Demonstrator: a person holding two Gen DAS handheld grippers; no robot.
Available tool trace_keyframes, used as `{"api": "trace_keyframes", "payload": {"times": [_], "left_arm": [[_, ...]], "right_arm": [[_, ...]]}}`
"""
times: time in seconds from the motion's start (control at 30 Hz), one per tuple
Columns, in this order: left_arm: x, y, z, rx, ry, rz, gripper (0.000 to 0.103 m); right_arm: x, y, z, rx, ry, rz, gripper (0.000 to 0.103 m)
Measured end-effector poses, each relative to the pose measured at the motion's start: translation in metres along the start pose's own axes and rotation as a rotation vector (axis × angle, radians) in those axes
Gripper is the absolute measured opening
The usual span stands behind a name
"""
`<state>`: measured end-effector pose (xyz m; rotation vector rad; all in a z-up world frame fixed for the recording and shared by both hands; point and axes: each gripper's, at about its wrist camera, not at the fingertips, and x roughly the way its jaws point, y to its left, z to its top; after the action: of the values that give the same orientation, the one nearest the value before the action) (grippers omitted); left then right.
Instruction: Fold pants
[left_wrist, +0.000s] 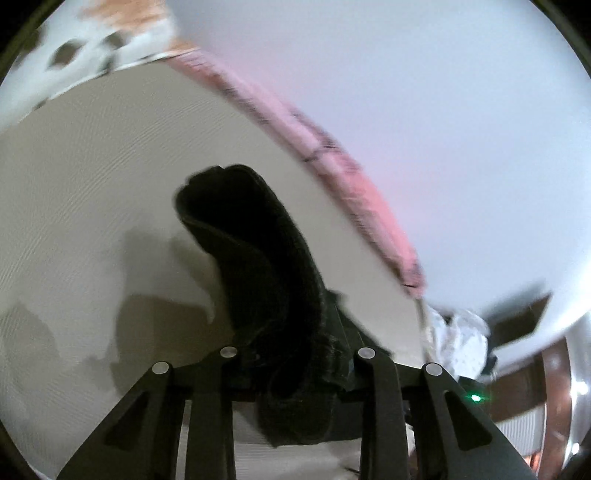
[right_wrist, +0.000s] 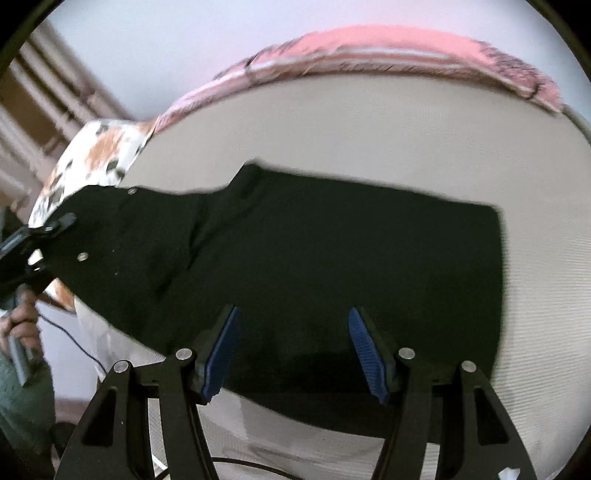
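The black pants (right_wrist: 332, 258) lie spread across a white surface (right_wrist: 369, 129), with one end drawn up toward the left. My left gripper (left_wrist: 295, 354) is shut on that end. A thick bunch of the black pants (left_wrist: 258, 258) fills the gap between its jaws and hides the fingertips, then trails away onto the white surface. In the right wrist view the left gripper's black frame (right_wrist: 107, 221) shows at the left, merging with the dark cloth. My right gripper (right_wrist: 293, 332) hangs open just above the near edge of the pants, its blue pads (right_wrist: 225, 343) wide apart with nothing between them.
A pink patterned cloth (right_wrist: 369, 44) runs along the far edge of the white surface. A flowered cloth (right_wrist: 99, 147) lies at the far left corner. A person's hand (right_wrist: 22, 321) holds the left gripper's handle, and a thin cable (right_wrist: 74, 339) hangs beside it.
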<state>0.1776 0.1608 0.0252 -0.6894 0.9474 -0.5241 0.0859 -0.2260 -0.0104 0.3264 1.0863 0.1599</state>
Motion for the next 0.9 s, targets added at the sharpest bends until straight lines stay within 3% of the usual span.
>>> {"api": "trace_keyframes", "payload": {"times": [0.2,0.3,0.47,0.67,0.8,0.9], "left_arm": [[0.052,-0.111,-0.012,0.180,0.077,-0.088,0.028],[0.098,-0.158,-0.033,0.292,0.162,-0.096,0.028],[0.177,-0.206,-0.083,0.437,0.303,-0.067,0.028],[0.251,-0.220,-0.162,0.609,0.450,0.048,0.028],[0.275,-0.220,-0.194,0.760,0.454,0.153,0.032],[0.264,-0.231,-0.210,0.820,0.474,0.170,0.046]], "right_arm": [[-0.039,-0.059,0.007,0.172,-0.073,0.059,0.059],[-0.056,-0.087,0.004,0.233,-0.101,0.052,0.060],[-0.078,-0.130,-0.005,0.306,-0.143,0.038,0.060],[-0.070,-0.169,-0.015,0.403,-0.135,0.064,0.060],[-0.060,-0.177,-0.018,0.433,-0.122,0.112,0.060],[-0.055,-0.177,-0.015,0.417,-0.120,0.147,0.060]]}}
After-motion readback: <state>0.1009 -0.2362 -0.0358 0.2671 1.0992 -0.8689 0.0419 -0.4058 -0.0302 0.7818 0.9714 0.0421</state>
